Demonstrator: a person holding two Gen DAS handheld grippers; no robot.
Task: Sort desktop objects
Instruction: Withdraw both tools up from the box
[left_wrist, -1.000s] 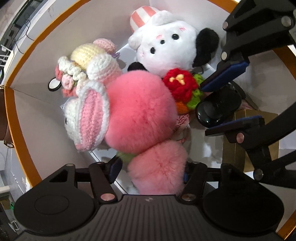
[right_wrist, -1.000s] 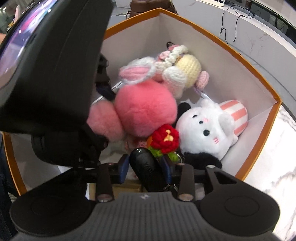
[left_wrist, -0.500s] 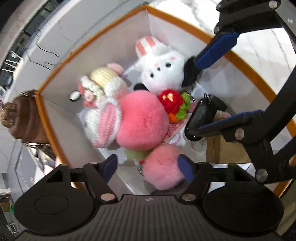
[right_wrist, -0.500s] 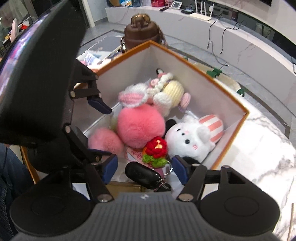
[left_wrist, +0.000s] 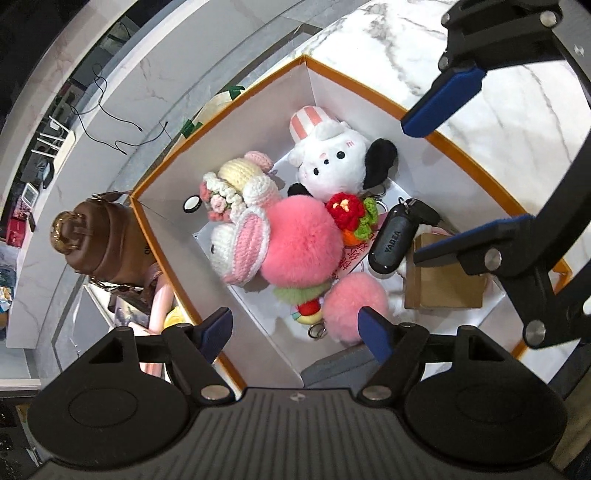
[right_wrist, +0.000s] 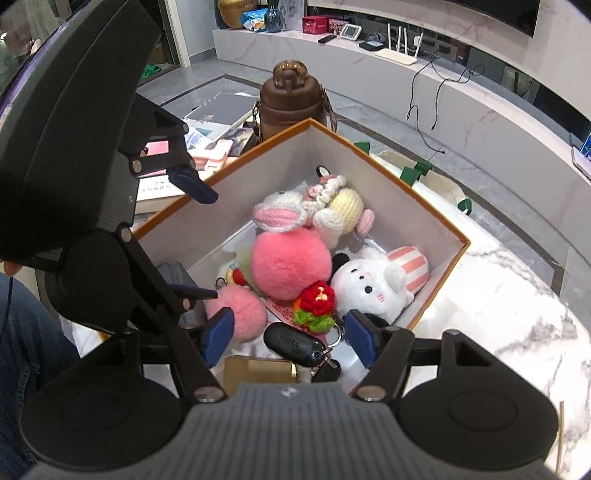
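two pink pompoms (left_wrist: 303, 245), one key fob (left_wrist: 389, 242)

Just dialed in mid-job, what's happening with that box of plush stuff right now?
Both grippers hang open above the orange-edged box, holding nothing. The left gripper is over the small pink pompom; the right gripper is over the black key fob. Both lie free in the box beside the big pink pompom, white plush and crochet bunny. A brown bottle stands outside.
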